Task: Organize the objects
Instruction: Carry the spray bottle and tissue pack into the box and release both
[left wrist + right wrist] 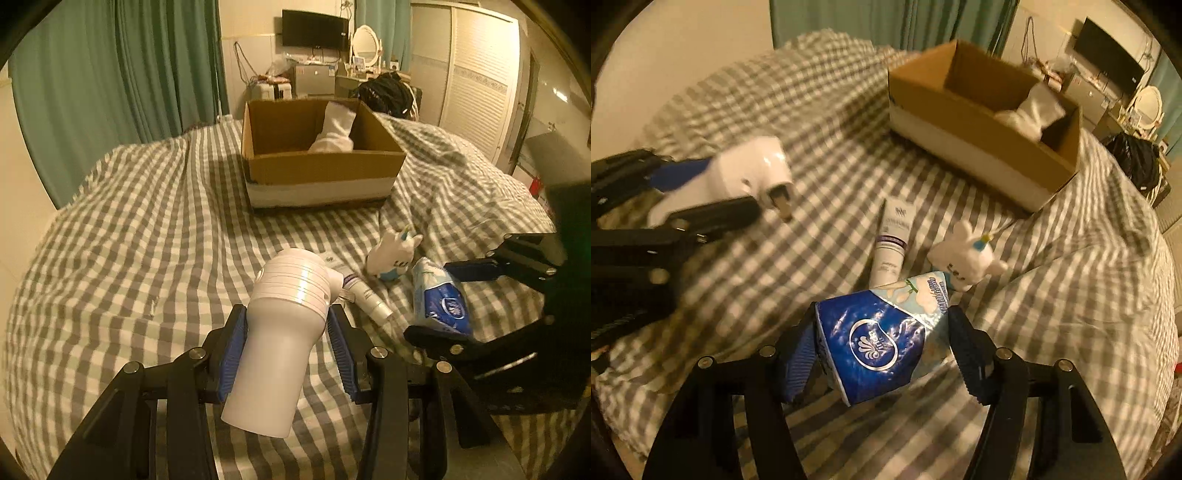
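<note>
My left gripper (286,325) is shut on a white plastic bottle (280,332) with a ribbed cap, held above the checked bedspread. It also shows at the left of the right wrist view (735,177). My right gripper (882,332) is shut on a blue tissue pack (879,336), also visible in the left wrist view (439,299). A white cream tube (892,240) and a small white plush toy (964,258) lie on the bed between the grippers and an open cardboard box (321,170). A white sock (334,129) sits inside the box.
The bed is covered by a grey and white checked bedspread (147,240), rumpled at the right. Green curtains (110,74) hang behind it. A dresser with a TV (314,27), a mirror and a wardrobe (476,81) stand beyond the box.
</note>
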Action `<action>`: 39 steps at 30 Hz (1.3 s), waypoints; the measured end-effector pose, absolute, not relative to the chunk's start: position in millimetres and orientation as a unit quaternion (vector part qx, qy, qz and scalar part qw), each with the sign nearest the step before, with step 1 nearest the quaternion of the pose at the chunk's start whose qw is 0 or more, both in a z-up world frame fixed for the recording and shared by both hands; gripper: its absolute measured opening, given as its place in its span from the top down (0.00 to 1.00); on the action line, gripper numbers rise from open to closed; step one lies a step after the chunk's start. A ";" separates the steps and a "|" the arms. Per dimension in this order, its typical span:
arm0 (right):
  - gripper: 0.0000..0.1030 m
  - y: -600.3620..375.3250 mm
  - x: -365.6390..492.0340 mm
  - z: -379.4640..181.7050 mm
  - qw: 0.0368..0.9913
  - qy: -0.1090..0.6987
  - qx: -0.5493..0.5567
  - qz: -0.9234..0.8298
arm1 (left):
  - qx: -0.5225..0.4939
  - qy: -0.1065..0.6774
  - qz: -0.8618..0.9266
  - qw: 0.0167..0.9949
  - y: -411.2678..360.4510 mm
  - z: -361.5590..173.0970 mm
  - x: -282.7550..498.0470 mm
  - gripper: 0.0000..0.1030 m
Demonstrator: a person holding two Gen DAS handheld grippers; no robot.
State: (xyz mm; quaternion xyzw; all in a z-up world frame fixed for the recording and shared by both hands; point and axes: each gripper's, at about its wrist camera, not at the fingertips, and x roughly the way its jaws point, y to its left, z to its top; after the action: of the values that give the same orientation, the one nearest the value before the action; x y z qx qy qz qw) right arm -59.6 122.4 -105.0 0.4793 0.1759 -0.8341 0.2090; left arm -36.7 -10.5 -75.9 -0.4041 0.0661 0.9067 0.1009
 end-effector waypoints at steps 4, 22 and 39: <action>0.36 126.6 -49.7 -68.2 0.208 0.169 0.445 -0.855 | -0.388 0.070 0.913 0.102 -7.5 -58.1 -32.6 0.56; 0.36 148.2 -148.9 101.7 0.175 0.109 0.298 -0.932 | -0.287 0.077 0.948 0.112 23.1 71.7 -156.3 0.56; 0.36 162.9 -324.7 53.7 0.163 0.036 0.323 -0.931 | -0.331 0.084 0.933 0.115 58.1 3.8 -325.8 0.56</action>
State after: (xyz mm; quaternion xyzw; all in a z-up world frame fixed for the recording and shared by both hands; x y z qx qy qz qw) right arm -324.7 162.9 53.7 0.3232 0.0365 -0.9314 0.1634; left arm -325.8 58.1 3.8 -0.3312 0.0840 0.9327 0.1154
